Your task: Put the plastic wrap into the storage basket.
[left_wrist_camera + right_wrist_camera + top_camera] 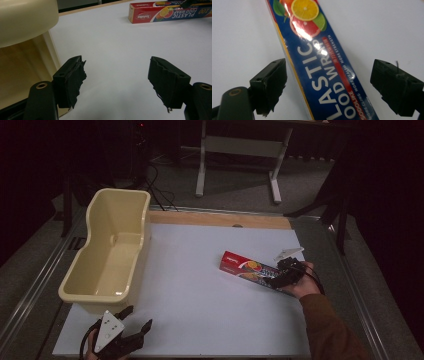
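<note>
Red-and-blue cardboard, that's the plastic wrap box, lying flat on the white table toward its right side. It's straddled by the right gripper, whose jaws are spread wide with neither pad touching it. Over at the near left corner, the left gripper is held spread too, nothing between its jaws, just beside the cream plastic tub.

My work surface is a flat white board w/ a light wooden strip along its far edge. On it, at my left: a cream plastic tub. Right of centre: a long red-and-blue cardboard box of plastic food wrap, lying flat, well apart from the tub.
</note>
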The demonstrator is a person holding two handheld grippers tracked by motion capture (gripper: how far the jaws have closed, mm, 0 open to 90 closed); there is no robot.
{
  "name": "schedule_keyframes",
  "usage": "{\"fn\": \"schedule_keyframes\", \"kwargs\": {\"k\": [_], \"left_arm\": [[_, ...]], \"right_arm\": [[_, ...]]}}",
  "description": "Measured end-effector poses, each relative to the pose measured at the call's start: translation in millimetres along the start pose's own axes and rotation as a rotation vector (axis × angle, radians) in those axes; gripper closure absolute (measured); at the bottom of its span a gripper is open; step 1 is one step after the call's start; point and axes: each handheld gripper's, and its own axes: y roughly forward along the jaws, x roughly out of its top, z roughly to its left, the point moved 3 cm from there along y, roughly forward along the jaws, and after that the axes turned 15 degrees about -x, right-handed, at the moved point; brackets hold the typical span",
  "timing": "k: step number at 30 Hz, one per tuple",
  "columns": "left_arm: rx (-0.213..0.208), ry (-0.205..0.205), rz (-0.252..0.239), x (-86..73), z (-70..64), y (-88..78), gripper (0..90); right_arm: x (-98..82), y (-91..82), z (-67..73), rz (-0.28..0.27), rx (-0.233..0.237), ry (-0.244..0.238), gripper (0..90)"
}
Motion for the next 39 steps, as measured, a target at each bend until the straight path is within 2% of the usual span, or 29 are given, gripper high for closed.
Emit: {"fn": "schedule_keyframes", "kwargs": {"k": [3,6,8,9,12,15,21,24,30,32,33,34,39], "left_arm": [[-0.002,0.000,-0.002,0.1,0.0,-0.2,28.7],[-0.002,0.003,0.000,0.1,-0.3,-0.4,28.7],[-0.001,0.003,0.000,0.1,-0.2,-0.3,28.7],[-0.002,0.001,-0.003,0.2,-0.3,-0.6,28.7],[-0.002,0.002,-0.002,0.3,-0.5,-0.7,28.7],[-0.002,0.001,-0.004,0.4,-0.6,-0.8,28.7],[0.000,0.002,-0.006,0.6,-0.8,-0.7,28.7],[0.000,0.001,-0.005,0.6,-0.8,-0.7,28.8],[0.003,0.001,-0.007,0.7,-0.7,-0.8,28.9],[0.002,0.000,-0.006,0.7,-0.4,-0.7,28.9],[0.003,0.000,-0.006,0.8,-0.5,-0.7,28.9],[0.003,0.001,-0.006,0.9,-0.6,-0.8,28.9],[0.003,0.001,-0.007,0.9,-0.7,-1.0,29.0]], "right_arm": [[0.6,6.8,-1.1,0.029,0.013,-0.014,13.6],[1.5,11.3,-0.4,0.061,0.082,-0.012,20.2],[1.6,12.8,0.5,0.072,0.083,-0.026,19.9],[3.3,13.6,2.1,0.097,0.071,-0.042,20.3],[4.5,14.7,4.5,0.124,0.042,-0.063,21.9],[5.9,14.4,4.8,0.133,0.028,-0.064,23.0],[12.5,8.7,14.0,0.218,-0.023,-0.068,24.2],[14.0,7.8,15.8,0.239,-0.030,-0.064,24.4],[17.5,8.2,15.8,0.282,-0.016,-0.048,25.7],[19.8,9.7,15.0,0.310,0.035,0.001,28.5],[19.8,9.7,15.0,0.310,0.035,0.001,28.5],[20.9,10.5,16.5,0.330,0.074,0.035,29.4],[23.1,8.1,22.2,0.366,0.094,0.058,31.2]]}}
